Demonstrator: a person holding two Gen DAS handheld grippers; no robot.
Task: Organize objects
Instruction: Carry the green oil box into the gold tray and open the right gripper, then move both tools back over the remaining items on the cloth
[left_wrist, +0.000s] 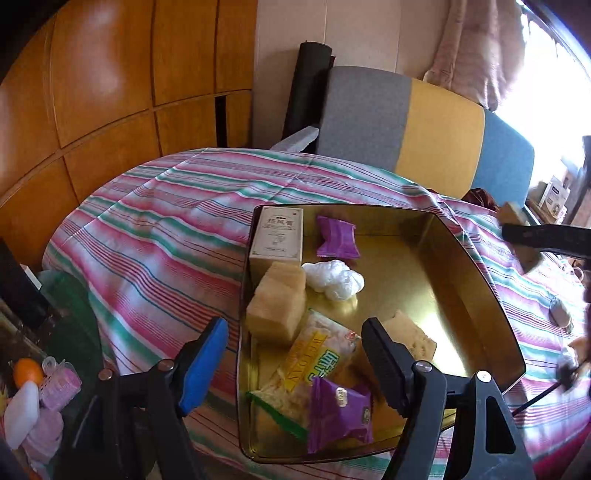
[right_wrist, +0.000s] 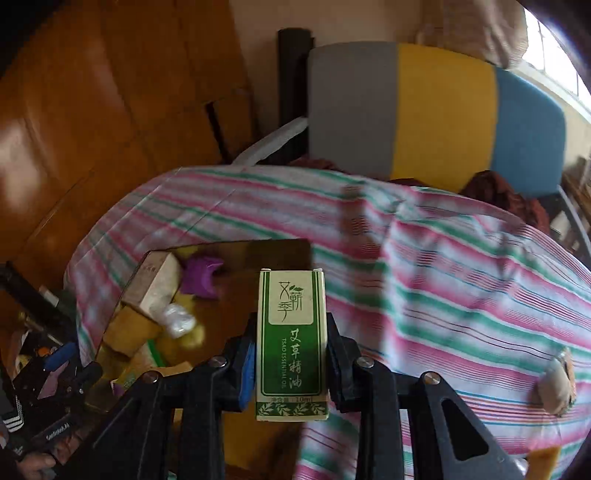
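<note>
A small green and white box (right_wrist: 291, 347) is clamped upright between the pads of the right gripper (right_wrist: 291, 363) and is held over the right edge of the gold tray (left_wrist: 476, 280), which is set on a striped cloth (left_wrist: 155, 236). The left gripper (left_wrist: 295, 354) is held apart and empty over the tray's 7 o'clock corner. Packets, sponges and a beige box (left_wrist: 277, 236) are gathered along the tray's 9 o'clock side.
</note>
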